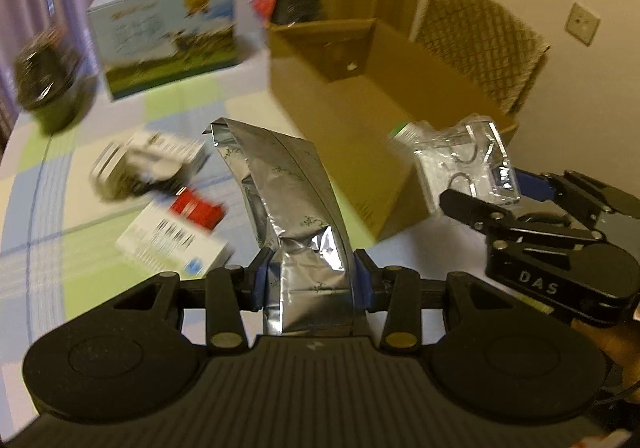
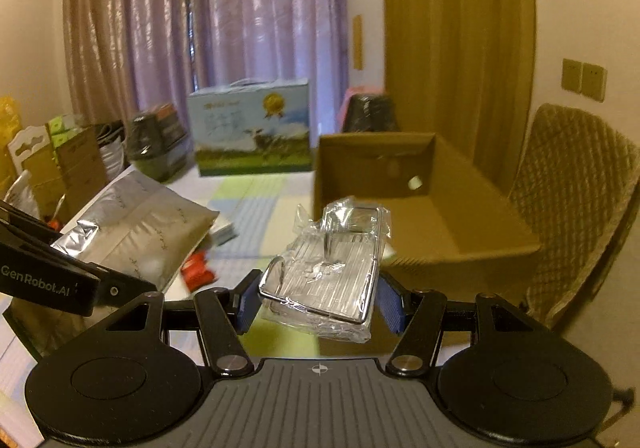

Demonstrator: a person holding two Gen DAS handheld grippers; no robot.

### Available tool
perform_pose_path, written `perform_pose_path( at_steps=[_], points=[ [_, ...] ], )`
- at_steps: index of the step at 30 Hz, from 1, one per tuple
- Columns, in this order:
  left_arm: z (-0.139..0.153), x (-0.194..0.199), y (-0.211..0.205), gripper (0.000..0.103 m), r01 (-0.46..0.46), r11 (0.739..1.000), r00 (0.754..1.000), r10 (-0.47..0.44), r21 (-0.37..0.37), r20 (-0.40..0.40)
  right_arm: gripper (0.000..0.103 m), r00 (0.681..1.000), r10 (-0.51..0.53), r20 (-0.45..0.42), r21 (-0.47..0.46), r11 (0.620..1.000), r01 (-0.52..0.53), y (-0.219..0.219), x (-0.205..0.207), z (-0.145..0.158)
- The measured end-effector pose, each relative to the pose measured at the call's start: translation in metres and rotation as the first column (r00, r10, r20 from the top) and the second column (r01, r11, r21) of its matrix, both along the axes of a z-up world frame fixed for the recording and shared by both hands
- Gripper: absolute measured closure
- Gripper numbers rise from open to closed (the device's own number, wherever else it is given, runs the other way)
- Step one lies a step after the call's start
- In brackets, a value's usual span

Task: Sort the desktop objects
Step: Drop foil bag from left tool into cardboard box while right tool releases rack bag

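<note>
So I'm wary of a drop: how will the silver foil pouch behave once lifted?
Silver foil pouch likely floppy: it bends above the left hand-held gripper. Probably slippery, being glossy. Seemingly light, since it stands up unsupported.

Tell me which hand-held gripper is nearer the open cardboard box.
Right. The right hand-held gripper sits beside the cardboard box near its corner; the left hand-held gripper is further back.

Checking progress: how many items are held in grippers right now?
2: a silver foil pouch in the left gripper; a plastic-wrapped metal rack in the right gripper.
</note>
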State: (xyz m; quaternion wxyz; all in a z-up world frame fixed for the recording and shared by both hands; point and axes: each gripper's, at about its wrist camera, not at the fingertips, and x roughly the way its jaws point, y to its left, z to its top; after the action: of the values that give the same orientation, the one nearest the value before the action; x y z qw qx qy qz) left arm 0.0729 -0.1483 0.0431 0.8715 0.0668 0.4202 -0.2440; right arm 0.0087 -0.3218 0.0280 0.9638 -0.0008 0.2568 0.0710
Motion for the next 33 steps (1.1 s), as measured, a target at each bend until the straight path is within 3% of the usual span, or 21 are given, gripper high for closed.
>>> perform_pose_path(
  at_steps=[16,33],
  points=[
    [0.038,0.072,-0.114,0.066,0.107,0.992,0.994,-0.104,-0.071,0.036,0.046,0.999,-0.048,0.019,-0.050,0.998,0.049,-0.078,0.072,0.038],
    [0.012,0.141,-0.151,0.066,0.081,0.993,0.997,-0.080,-0.090,0.015,0.046,0.997,-0.065,-0.043,-0.053,0.997,0.062,-0.110,0.128,0.011]
  ],
)
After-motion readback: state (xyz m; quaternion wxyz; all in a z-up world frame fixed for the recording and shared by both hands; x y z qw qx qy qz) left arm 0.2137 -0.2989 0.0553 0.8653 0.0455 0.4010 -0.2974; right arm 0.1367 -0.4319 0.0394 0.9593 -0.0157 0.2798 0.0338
